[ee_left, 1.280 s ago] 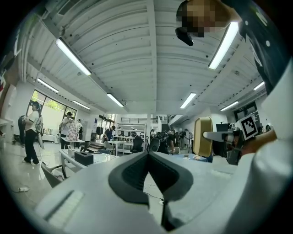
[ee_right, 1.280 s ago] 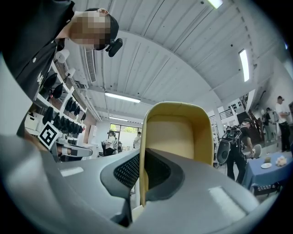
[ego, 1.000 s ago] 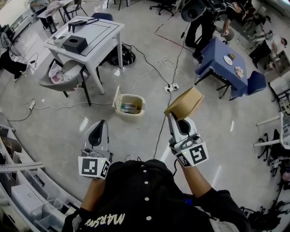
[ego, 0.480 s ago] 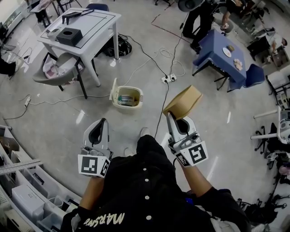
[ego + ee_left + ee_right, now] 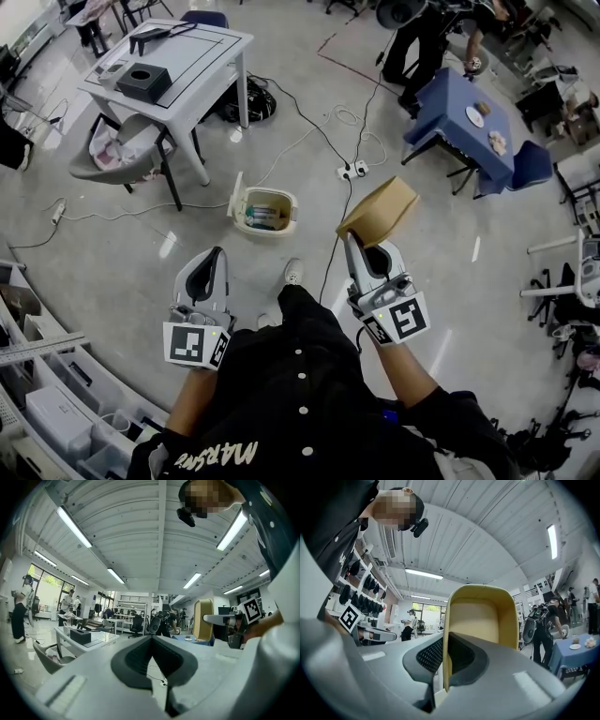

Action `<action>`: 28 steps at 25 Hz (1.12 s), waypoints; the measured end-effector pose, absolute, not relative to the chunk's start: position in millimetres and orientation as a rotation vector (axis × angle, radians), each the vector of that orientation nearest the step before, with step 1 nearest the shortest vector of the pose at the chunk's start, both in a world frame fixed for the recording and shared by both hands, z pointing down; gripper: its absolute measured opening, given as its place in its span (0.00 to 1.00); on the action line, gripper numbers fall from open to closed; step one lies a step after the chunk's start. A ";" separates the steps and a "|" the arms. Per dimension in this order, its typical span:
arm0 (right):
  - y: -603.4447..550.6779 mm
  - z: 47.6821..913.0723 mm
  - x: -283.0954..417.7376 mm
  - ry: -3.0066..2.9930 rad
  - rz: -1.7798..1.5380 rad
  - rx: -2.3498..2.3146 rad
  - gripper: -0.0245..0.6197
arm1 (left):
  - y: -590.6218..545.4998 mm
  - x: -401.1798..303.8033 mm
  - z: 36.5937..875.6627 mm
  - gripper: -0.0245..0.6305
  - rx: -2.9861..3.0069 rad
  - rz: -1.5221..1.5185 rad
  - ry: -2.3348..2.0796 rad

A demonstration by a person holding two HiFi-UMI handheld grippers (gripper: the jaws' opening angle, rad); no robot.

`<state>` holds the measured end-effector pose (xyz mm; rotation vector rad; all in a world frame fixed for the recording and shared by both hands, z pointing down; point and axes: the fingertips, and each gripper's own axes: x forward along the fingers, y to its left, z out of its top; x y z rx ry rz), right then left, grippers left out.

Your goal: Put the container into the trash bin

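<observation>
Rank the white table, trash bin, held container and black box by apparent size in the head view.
1. white table
2. container and trash bin: about alike; the container is nearer the camera, so unranked
3. black box

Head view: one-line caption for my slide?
Right gripper holds the tan container by its rim, trash bin on the floor ahead.

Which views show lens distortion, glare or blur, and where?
Head view: fisheye bends the room's edges; glare spots on the floor. Left gripper view: lamps blown out, round dark border. Right gripper view: container sharp, dark corners.
</observation>
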<state>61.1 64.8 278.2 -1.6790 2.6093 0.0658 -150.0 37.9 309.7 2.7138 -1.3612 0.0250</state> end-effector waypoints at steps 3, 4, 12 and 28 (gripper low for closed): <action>51.7 280.4 66.9 2.612 0.058 -1.679 0.07 | 24.3 -146.1 310.1 0.04 2.709 0.033 -1.368; 46.5 281.2 69.4 2.611 0.056 -1.680 0.07 | 19.3 -144.9 310.8 0.04 2.705 0.035 -1.372; -2.2 284.8 90.7 2.622 0.046 -1.651 0.07 | -25.6 -122.6 314.0 0.04 2.693 0.054 -1.392; -98.3 266.1 144.5 2.638 0.072 -1.563 0.07 | -117.6 -63.8 289.6 0.04 2.680 0.054 -1.461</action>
